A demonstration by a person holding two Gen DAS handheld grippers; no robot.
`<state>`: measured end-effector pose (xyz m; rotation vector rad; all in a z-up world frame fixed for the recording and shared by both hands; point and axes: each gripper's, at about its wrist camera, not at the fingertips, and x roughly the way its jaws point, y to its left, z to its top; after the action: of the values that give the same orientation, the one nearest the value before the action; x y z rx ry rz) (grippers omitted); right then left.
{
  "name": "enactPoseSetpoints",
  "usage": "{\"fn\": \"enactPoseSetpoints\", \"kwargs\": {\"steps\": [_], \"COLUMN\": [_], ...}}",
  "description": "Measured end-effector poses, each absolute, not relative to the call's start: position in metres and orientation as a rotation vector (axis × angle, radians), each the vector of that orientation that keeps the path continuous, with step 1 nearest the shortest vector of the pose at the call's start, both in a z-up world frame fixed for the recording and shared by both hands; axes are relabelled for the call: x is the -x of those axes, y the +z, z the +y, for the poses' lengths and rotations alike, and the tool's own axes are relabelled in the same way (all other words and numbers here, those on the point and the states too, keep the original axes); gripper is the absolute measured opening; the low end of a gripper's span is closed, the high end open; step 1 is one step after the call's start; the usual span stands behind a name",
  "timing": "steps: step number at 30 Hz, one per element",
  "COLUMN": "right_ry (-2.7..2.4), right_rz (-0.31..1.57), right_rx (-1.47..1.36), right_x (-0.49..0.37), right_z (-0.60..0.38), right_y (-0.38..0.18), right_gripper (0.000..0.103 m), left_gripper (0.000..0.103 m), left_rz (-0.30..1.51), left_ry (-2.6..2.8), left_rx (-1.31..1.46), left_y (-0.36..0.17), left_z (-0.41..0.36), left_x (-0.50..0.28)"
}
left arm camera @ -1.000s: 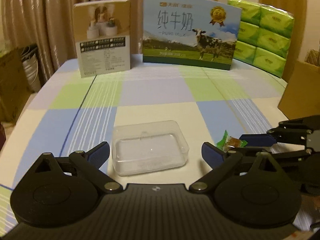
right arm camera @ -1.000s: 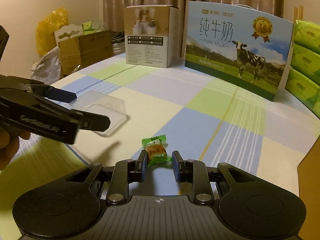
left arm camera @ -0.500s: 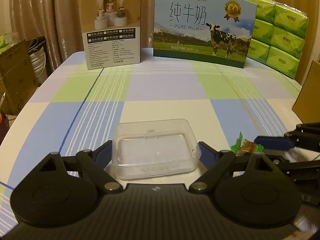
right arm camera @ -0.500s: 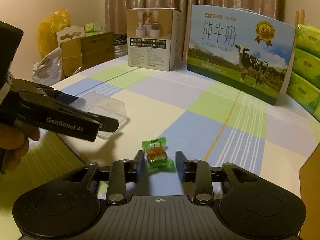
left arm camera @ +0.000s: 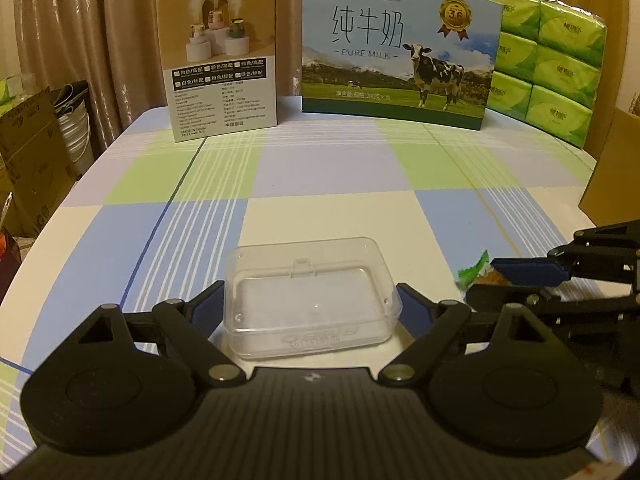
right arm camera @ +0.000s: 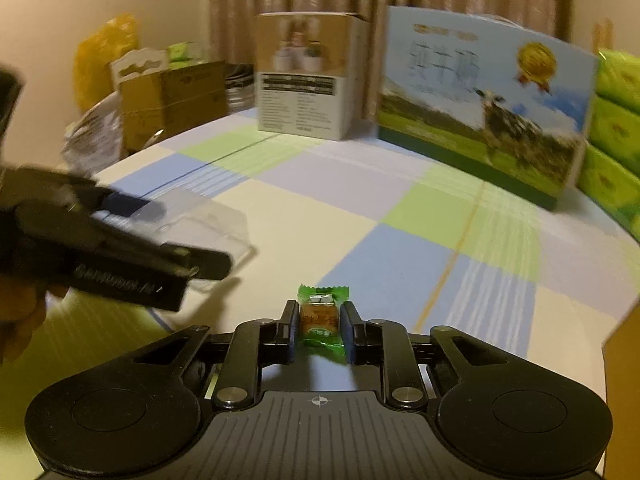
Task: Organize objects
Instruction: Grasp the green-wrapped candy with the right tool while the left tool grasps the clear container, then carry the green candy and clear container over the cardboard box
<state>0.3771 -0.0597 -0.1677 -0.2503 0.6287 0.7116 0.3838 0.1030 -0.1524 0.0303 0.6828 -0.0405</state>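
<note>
A clear plastic box (left arm camera: 312, 304) with its lid down rests on the checked tablecloth (left arm camera: 320, 184). My left gripper (left arm camera: 310, 288) straddles it, and both blue pads press on its short sides. The same box (right arm camera: 208, 224) shows blurred at the left of the right wrist view, with the left gripper (right arm camera: 192, 236) around it and a hand behind. A candy in a green wrapper (right arm camera: 320, 320) sits between the pads of my right gripper (right arm camera: 319, 308), which is shut on it low over the cloth. From the left wrist view the candy (left arm camera: 474, 274) pokes out of the right gripper (left arm camera: 486, 280), just right of the box.
At the table's far edge stand a humidifier carton (left arm camera: 222, 64), a milk carton with a cow (left arm camera: 400, 52) and stacked green tissue packs (left arm camera: 548, 60). A brown cardboard box (left arm camera: 616, 168) rises at the right edge. More cartons (left arm camera: 28, 152) sit off the table's left side.
My left gripper moved forward around the clear box and narrowed onto its sides. The right gripper's jaws loosened around the candy, then closed on it again.
</note>
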Motion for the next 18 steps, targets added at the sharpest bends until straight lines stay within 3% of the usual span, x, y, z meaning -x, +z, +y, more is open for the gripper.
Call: {"fn": "enactPoseSetpoints", "kwargs": {"steps": [18], "right_ry": [0.556], "right_rz": [0.65], "right_rx": [0.116], "right_x": [-0.321], "right_z": [-0.113], "right_y": [-0.09], "right_gripper": [0.019], "left_gripper": [0.085], "left_rz": [0.663], "left_ry": [-0.059], "left_rx": [-0.007], "left_y": [-0.108], "left_z": [0.065], "left_x": [-0.308]}}
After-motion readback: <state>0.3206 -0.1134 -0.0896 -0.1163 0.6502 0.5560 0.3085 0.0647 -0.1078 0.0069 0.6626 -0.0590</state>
